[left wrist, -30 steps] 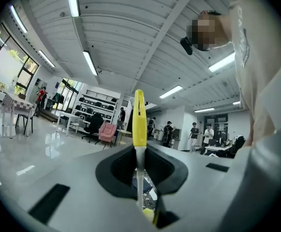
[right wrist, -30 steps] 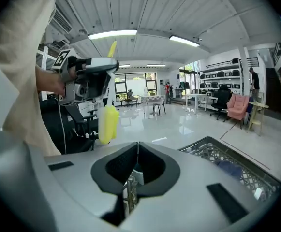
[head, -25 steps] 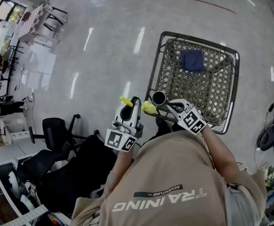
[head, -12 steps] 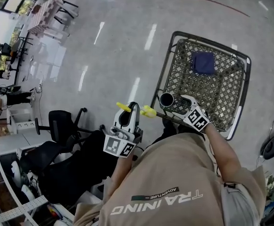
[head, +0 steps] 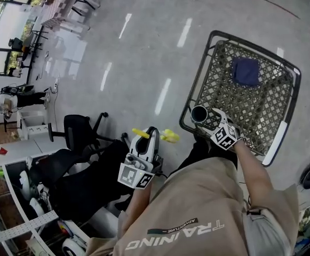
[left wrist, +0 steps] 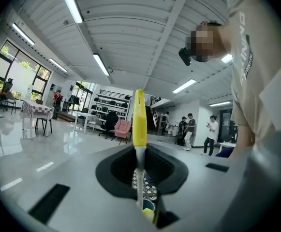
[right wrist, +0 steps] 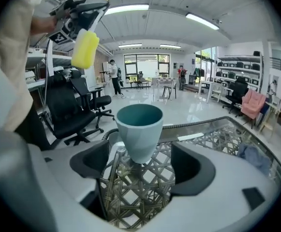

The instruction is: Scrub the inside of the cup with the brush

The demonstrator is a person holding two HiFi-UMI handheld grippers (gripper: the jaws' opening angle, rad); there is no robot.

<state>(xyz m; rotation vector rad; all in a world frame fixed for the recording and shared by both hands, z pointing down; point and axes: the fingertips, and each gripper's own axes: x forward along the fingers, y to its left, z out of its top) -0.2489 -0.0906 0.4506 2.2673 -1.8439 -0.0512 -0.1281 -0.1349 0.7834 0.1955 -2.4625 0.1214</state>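
A teal cup (right wrist: 139, 129) stands upright on the near corner of the wicker table (right wrist: 213, 134), between the jaws of my right gripper (right wrist: 140, 161). Those jaws are opening and their pads stand clear of the cup. In the head view the cup (head: 199, 113) sits just ahead of that gripper (head: 212, 120). My left gripper (head: 151, 136) is shut on a yellow brush (head: 169, 136), held off to the cup's left and apart from it. In the left gripper view the brush's handle (left wrist: 139, 120) rises straight up between the jaws. Its yellow head (right wrist: 85, 48) hangs above and left of the cup.
The table has a dark metal rim (head: 227, 39) and a blue cloth (head: 246, 71) lies on its far side. Black office chairs (head: 80, 135) stand to the left on the shiny floor. People, tables and shelves are far off in the room.
My right gripper has opened and let go of the cup, which now stands on the table corner. The brush in my left gripper has drawn away from the cup to the left.
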